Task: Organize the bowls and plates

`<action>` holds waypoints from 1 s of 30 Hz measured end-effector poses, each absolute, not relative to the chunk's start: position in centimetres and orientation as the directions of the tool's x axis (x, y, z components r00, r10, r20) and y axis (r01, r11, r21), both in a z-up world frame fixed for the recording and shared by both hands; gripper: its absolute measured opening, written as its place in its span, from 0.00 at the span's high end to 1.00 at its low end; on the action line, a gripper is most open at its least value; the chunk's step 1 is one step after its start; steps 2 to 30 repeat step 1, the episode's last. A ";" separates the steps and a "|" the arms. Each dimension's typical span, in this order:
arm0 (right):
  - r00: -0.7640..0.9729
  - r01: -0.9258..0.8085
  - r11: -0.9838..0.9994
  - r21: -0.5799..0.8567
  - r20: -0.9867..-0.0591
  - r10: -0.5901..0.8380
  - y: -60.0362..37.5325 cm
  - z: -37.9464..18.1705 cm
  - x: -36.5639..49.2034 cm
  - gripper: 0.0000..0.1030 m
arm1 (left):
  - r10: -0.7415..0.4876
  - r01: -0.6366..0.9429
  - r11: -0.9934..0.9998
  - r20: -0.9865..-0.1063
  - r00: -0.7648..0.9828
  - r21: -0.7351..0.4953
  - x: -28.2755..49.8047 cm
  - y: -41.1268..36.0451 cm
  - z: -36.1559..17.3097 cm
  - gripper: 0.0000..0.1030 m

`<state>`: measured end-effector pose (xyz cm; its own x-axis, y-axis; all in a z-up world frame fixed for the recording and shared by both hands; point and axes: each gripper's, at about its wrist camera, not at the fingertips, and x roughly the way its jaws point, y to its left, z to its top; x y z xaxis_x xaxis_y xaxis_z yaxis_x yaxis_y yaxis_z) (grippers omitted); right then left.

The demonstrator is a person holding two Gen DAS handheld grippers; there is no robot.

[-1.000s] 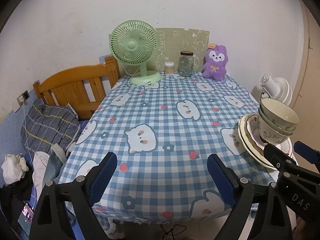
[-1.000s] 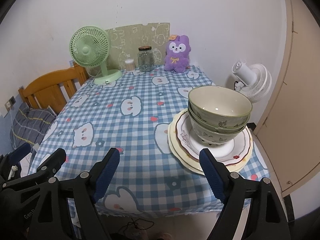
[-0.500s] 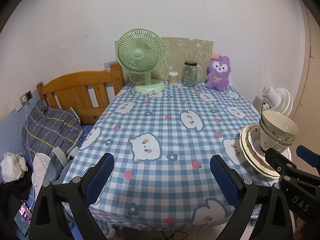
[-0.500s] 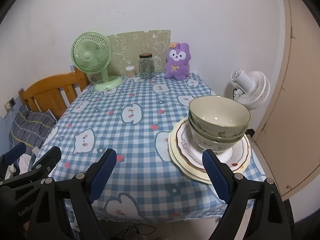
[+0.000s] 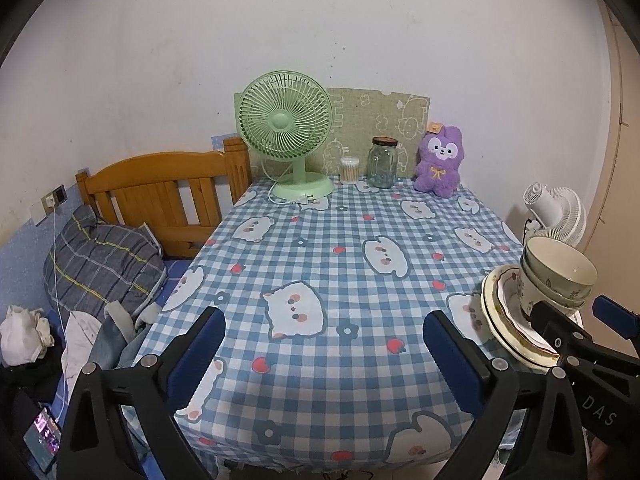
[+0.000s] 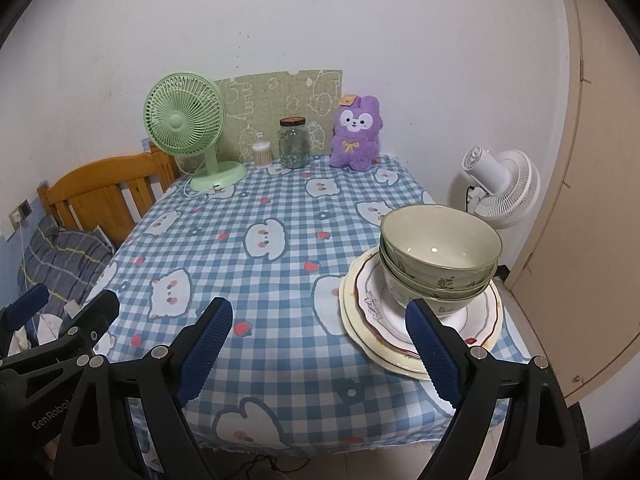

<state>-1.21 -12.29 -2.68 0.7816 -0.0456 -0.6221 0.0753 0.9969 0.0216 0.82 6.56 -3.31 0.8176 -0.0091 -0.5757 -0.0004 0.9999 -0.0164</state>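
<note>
Bowls (image 6: 440, 256) sit nested on stacked plates (image 6: 372, 312) at the desk (image 6: 280, 280) corner (apparently sorted); left gripper (image 5: 324, 356) and right gripper (image 6: 320, 344) jaws hang open, empty.

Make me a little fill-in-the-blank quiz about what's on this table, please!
1. The stacked bowls sit on top of a stack of ____.
2. The plush toy at the back of the table is coloured ____.
3. The desk fan standing on the table is coloured ____.
4. Both the left gripper and the right gripper have their jaws ____.

Missing words: plates; purple; green; open
</note>
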 end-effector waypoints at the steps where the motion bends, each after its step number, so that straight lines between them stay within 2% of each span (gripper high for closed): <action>1: 0.781 0.075 0.997 0.022 -0.623 -0.045 -12.3 -2.7 -1.2 0.12 | -0.009 0.000 1.000 -0.576 0.818 -0.016 0.9 6.6 -3.3 0.03; 30: 0.781 0.075 0.997 0.022 -0.623 -0.045 -12.3 -2.7 -1.2 0.12 | -0.009 0.000 1.000 -0.576 0.818 -0.016 0.9 6.6 -3.3 0.03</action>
